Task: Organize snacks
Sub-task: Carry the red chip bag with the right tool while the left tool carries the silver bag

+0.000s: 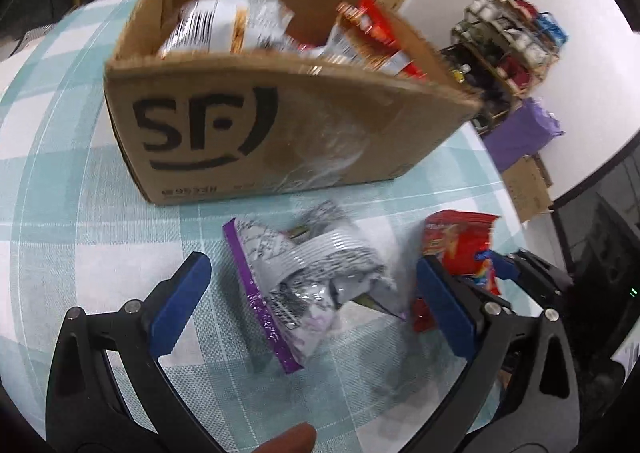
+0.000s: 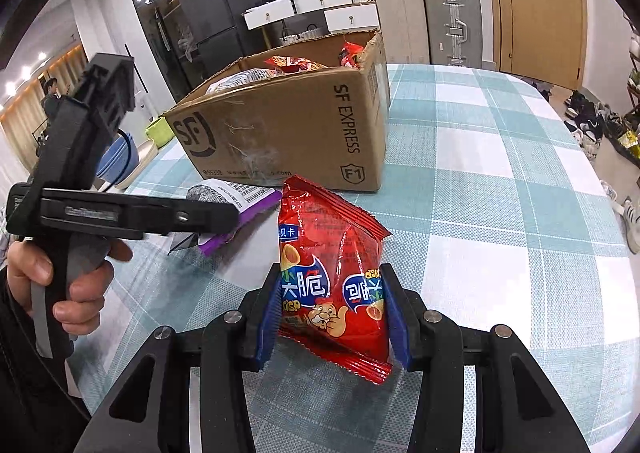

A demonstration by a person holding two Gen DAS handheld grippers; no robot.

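- Red snack bag (image 2: pixel 336 285) with blue label, between blue-padded black jaws
- Silver-grey packet (image 1: pixel 304 281), purple edge, between the other jaws
- Brown cardboard box (image 1: pixel 280 125), black logo, beyond
- Teal-white checked tablecloth (image 2: pixel 500 213)

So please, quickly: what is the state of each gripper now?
Left gripper: open, above the silver and purple foil snack packet, holding nothing.
Right gripper: shut on the red foil crisp bag.

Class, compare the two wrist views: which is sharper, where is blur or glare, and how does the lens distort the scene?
Left wrist view: motion-blurred; the cardboard box and silver-purple packet are smeared, with glare on the foil. Right wrist view: sharp; print on the red chip bag is legible, with light sheen. Both: fisheye bending curves the checked tablecloth lines, with dark corners.
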